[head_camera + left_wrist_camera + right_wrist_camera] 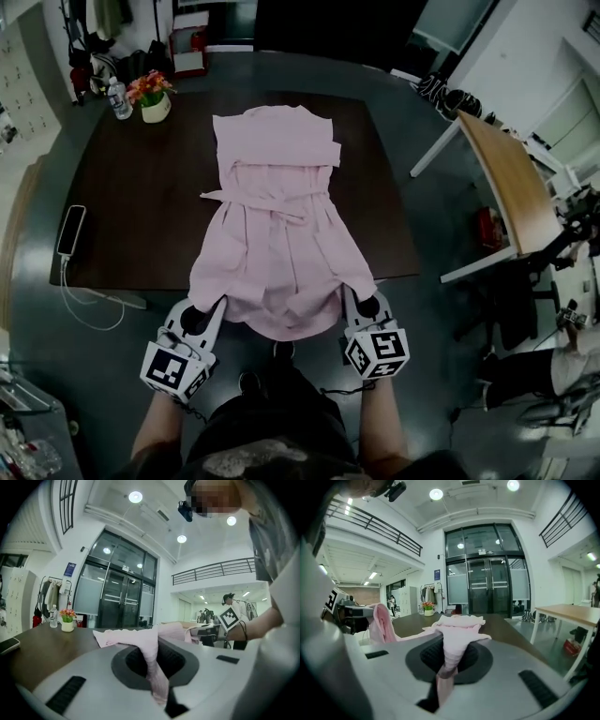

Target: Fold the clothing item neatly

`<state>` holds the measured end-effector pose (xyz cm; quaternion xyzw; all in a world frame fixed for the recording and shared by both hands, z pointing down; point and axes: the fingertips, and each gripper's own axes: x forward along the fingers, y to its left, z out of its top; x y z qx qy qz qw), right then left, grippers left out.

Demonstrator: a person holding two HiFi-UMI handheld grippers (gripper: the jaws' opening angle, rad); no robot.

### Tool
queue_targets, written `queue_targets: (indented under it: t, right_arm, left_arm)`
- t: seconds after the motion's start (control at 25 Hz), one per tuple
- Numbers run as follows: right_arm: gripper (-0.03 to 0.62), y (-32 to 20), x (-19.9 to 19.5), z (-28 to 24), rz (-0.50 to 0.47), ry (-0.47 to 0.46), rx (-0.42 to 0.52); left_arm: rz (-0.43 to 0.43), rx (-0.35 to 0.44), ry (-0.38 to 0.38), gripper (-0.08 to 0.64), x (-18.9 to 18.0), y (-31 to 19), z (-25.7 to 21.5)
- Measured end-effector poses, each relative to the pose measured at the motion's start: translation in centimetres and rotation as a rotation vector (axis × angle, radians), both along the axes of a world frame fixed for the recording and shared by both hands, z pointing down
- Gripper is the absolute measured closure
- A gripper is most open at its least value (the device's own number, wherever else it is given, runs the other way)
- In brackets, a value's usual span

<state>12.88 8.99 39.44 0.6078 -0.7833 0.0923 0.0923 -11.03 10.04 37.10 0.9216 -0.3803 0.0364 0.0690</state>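
Observation:
A pink dress [277, 220] lies lengthwise on the dark wooden table [122, 216], its top folded at the far end and a belt across the waist. Its near hem is raised off the table's front edge. My left gripper [214, 309] is shut on the hem's left corner, and the pink cloth [152, 660] runs between its jaws. My right gripper [349, 302] is shut on the hem's right corner, with the pink cloth [452, 653] pinched between its jaws. The hem sags between the two grippers.
A phone [71, 230] with a white cable lies at the table's left edge. A flower pot [153, 97] and a bottle [119, 98] stand at the far left corner. A lighter desk [511, 183] stands to the right, with a person [233, 603] in the background.

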Motion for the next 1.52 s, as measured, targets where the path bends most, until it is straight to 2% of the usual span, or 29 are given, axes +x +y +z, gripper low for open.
queue_targets:
  t: [0.12,0.24,0.52,0.72,0.92,1.2,1.36,1.52]
  right_arm:
    - [0.588,-4.1,0.7,-1.2,-0.024,0.021,0.039]
    - [0.588,-8.8,1.0,-2.5,-0.089,0.049,0.075]
    - [0.588,-20.4,3.2,-6.2,-0.173,0.016,0.153]
    - [0.588,-26.4,5.1,-7.8,-0.217,0.043,0.194]
    - [0.588,-31.9,6.2,-8.8,-0.21,0.082,0.212]
    - [0.588,-42.0,8.3,-11.3,-0.139,0.068,0.211]
    - [0.588,-49.1,7.7,-12.8,-0.151,0.076,0.208]
    - [0.588,-57.0,6.2,-11.7,-0.178,0.092,0.16]
  left_arm:
    - [-0.002,0.04,-0.009,0.537,1.2,-4.2,-1.2]
    - [-0.004,0.086,-0.043,0.537,2.8,-8.5,-2.4]
    - [-0.09,0.154,-0.044,0.537,6.6,-19.8,-5.9]
    - [-0.149,0.192,-0.04,0.538,7.4,-25.9,-7.5]
    - [-0.152,0.198,-0.022,0.537,7.0,-32.0,-8.2]
    - [-0.138,0.227,-0.038,0.538,5.0,-42.4,-10.0]
    - [-0.165,0.213,-0.05,0.537,3.1,-50.0,-10.5]
    - [-0.191,0.172,-0.049,0.538,1.5,-58.2,-9.3]
